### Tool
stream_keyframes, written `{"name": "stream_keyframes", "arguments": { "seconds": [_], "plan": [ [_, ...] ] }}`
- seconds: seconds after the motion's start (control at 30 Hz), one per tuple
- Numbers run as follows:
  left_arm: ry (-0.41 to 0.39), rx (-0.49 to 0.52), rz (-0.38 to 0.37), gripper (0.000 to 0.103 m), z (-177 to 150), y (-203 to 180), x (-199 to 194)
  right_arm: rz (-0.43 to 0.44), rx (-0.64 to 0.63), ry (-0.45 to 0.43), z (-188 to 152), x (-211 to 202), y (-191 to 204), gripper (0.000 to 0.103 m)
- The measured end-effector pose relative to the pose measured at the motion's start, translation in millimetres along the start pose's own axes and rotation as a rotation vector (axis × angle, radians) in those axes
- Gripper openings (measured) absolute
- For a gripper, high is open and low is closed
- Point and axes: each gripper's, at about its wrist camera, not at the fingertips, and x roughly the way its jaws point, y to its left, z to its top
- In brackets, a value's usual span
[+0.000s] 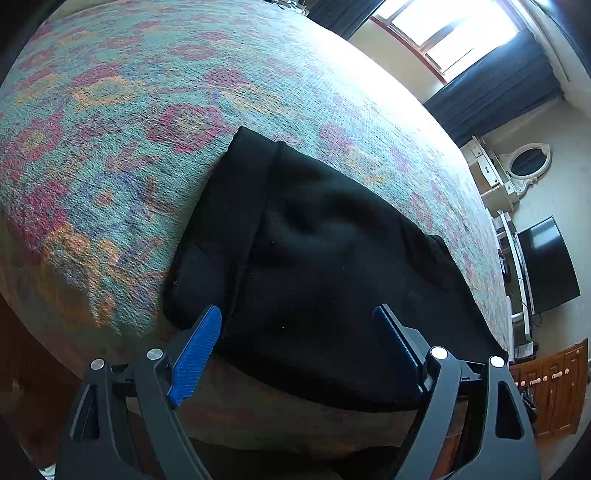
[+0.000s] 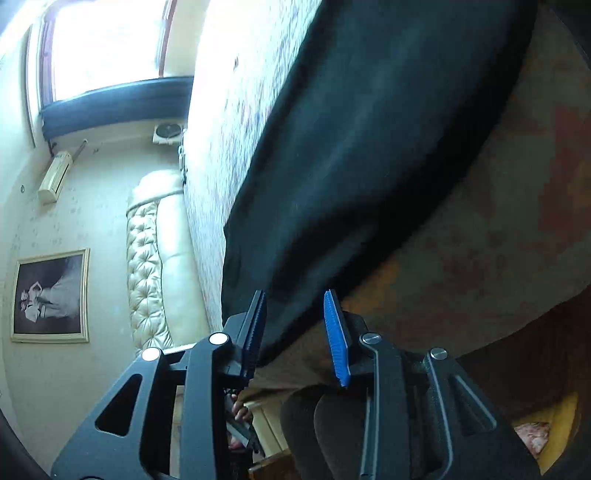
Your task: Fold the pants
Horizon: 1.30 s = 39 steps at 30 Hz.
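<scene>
Both my grippers are spread: the left gripper [image 1: 297, 326] wide over the black pants [image 1: 314, 258] on the bedspread [image 1: 110, 129], the right gripper [image 2: 295, 321] narrower around their corner.

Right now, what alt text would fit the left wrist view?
Black pants, already partly folded, lie on a bed with a floral bedspread in teal, pink and orange. The left gripper hovers at their near edge, blue-padded jaws open and holding nothing. A bright window, dark curtains and a television fill the right side.
</scene>
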Motion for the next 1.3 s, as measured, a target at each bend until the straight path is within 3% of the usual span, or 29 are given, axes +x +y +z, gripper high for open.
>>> {"name": "stream_keyframes", "arguments": {
  "seconds": [0.1, 0.27, 0.33, 0.57, 0.67, 0.7, 0.77, 0.87, 0.97, 1.1, 1.17, 1.3],
  "plan": [
    [0.000, -0.006, -0.004, 0.083, 0, 1, 0, 0.008, 0.049, 0.045, -5, 21, -8, 0.032],
    [0.001, 0.003, 0.002, 0.083, 1, 1, 1, -0.022, 0.015, 0.016, -8, 28, -5, 0.032],
    [0.001, 0.003, 0.001, 0.083, 1, 1, 1, -0.061, -0.011, 0.022, -12, 29, -3, 0.010],
    [-0.006, 0.010, -0.001, 0.083, 0, -2, -1, -0.068, 0.023, 0.061, -21, 29, -16, 0.008],
    [-0.057, 0.022, 0.003, 0.083, -1, -7, -12, -0.051, -0.002, 0.120, -18, 29, -6, 0.027],
    [-0.086, 0.028, 0.000, 0.083, -1, -9, -17, -0.041, -0.030, 0.129, -19, 25, 0, 0.038],
    [-0.146, 0.060, -0.036, 0.083, 0, -17, -28, -0.021, -0.122, 0.115, -15, 7, 11, 0.042],
    [-0.182, 0.119, -0.089, 0.083, -1, -30, -34, -0.027, -0.301, -0.032, 7, -47, 31, 0.049],
    [-0.115, 0.155, -0.084, 0.083, -1, -37, -20, -0.036, -0.381, -0.236, 41, -122, 39, 0.058],
    [-0.016, 0.194, -0.030, 0.083, -5, -34, 6, -0.067, -0.357, -0.444, 110, -224, 13, 0.063],
    [0.012, 0.195, -0.014, 0.083, -7, -28, 15, -0.170, -0.331, -0.538, 141, -264, -8, 0.063],
    [0.022, 0.175, -0.044, 0.083, -7, -21, 19, -0.277, -0.218, -0.616, 182, -303, -64, 0.063]
  ]
}}
